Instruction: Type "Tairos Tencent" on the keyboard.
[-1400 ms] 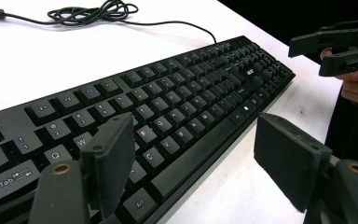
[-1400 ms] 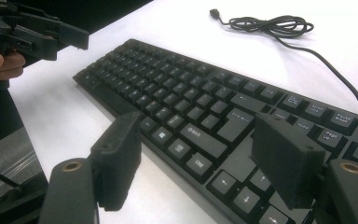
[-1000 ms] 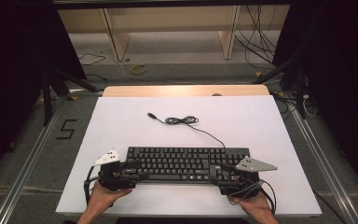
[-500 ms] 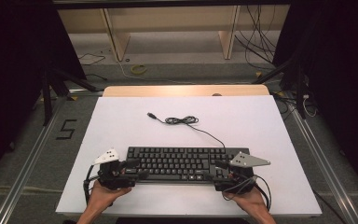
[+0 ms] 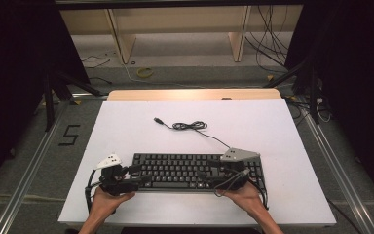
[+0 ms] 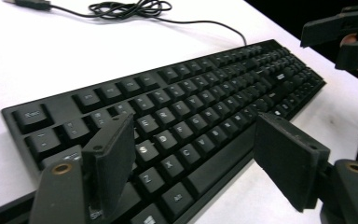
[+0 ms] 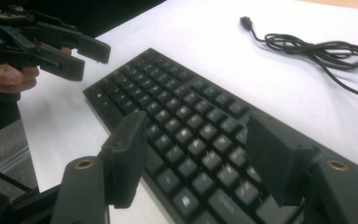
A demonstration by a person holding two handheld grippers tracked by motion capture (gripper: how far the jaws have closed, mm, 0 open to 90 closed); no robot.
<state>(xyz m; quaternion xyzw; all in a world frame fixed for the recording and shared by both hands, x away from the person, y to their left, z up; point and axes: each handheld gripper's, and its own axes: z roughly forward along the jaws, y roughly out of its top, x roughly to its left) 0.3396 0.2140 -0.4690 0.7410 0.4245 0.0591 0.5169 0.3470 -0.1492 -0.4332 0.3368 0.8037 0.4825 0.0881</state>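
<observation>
Between the spread jaws of the left gripper [image 6: 193, 170] lies the near left corner of the black keyboard [image 5: 197, 171] — one jaw stands over the letter keys, the other hangs just past the front edge near the space bar, and neither pad presses on anything. That stance reads as a hand poised to take the board by its end, so it can be shifted or steadied without touching the middle keys. On the other side, the right gripper [image 7: 200, 158] hovers over the opposite end, its jaws wide but having just been closing a little, with rows of keys below the gap and nothing pinched between the pads. In the high view both hands sit at the table's near edge, the left gripper [image 5: 126, 178] at the board's left end and the right gripper [image 5: 224, 176] above its right part, a pairing that suits a long, flat thing needing support at both ends. Beyond the jaws, the keyboard's cable [image 5: 195, 126] trails away over the white table top [image 5: 282, 126] in a loose coil — slack, unplugged, its plug [image 5: 159, 120] lying free, so it should not hinder a move.
</observation>
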